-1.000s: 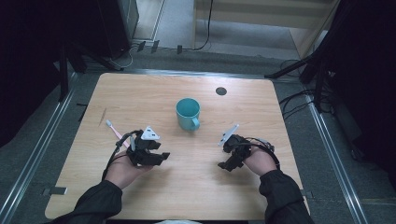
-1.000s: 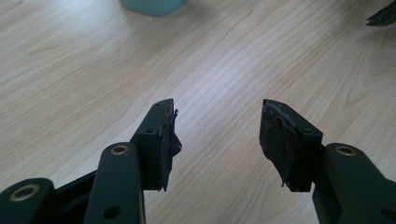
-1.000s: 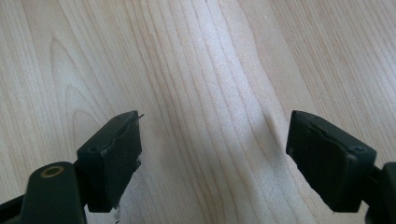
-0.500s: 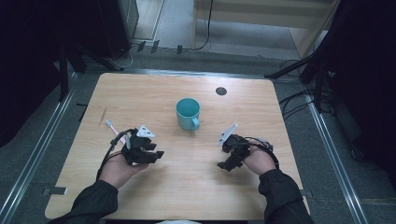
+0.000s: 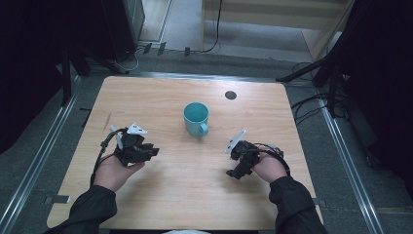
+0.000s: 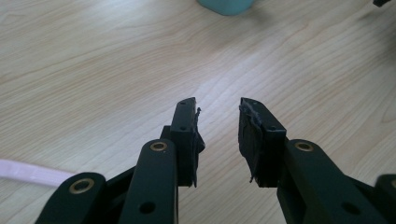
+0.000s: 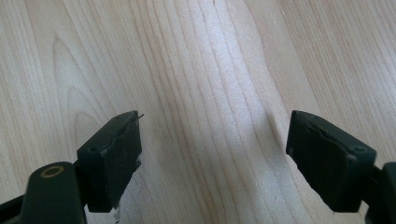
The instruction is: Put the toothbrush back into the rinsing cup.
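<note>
A teal mug (image 5: 196, 118) stands upright near the middle of the wooden table (image 5: 160, 92), its handle toward the front right; its base shows at the top of the left gripper view as mug (image 6: 226, 5). My left gripper (image 5: 152, 151) is at the front left, aimed rightward across the table. Its jaws have just been closing and stand partly apart, with bare wood between them (image 6: 218, 135). My right gripper (image 5: 233, 173) is at the front right, well short of the mug, pointing down at the tabletop. It is wide open (image 7: 212, 156) with nothing between the jaws.
A small dark round hole (image 5: 231, 95) lies in the tabletop behind the mug on the right. A pale pink strip (image 6: 28, 171) lies on the wood at the left of the left gripper view. Metal rails (image 5: 46, 146) and cables (image 5: 311, 105) run along the table's sides.
My left hand has shifted left and slightly away from the front edge, and its jaws have narrowed. The right hand and the mug have stayed put.
</note>
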Demonstrator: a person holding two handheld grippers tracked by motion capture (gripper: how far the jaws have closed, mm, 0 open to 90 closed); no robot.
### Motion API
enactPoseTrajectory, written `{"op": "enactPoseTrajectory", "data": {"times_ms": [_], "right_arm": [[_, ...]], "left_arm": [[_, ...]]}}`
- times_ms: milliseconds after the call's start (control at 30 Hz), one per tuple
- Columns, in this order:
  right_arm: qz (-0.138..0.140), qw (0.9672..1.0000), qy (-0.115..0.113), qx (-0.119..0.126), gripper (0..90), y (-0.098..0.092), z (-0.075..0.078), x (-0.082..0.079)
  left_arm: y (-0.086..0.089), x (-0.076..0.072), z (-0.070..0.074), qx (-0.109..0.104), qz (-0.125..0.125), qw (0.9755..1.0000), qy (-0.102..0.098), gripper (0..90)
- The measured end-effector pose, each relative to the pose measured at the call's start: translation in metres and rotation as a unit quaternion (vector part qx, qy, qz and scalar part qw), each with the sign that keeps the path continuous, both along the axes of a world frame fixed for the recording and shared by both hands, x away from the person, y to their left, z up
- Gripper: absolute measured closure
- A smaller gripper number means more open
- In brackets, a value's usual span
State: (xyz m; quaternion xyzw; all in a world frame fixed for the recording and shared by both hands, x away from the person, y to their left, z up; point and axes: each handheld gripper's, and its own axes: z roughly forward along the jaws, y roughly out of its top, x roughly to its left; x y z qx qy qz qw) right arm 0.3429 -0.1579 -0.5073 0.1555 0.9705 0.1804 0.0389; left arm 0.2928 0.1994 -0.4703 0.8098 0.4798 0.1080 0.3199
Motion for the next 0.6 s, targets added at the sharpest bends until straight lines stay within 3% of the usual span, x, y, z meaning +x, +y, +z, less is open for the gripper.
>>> {"op": "enactPoseTrajectory", "data": {"times_ms": [267,433,600], "right_arm": [[0.001,1.0,0.0,-0.005,18.5,0.001,0.0,0.0],[0.001,1.0,0.001,-0.005,18.5,0.001,-0.001,-0.001],[0.002,1.0,0.003,-0.007,18.5,0.002,-0.001,-0.001]], "left_arm": [[0.019,0.008,-0.002,-0.002,0.032,0.9995,0.007,70.3],[0.028,0.015,-0.01,0.004,0.048,0.9983,0.033,79.5],[0.032,0.02,-0.017,0.01,0.049,0.9973,0.054,87.1]]}}
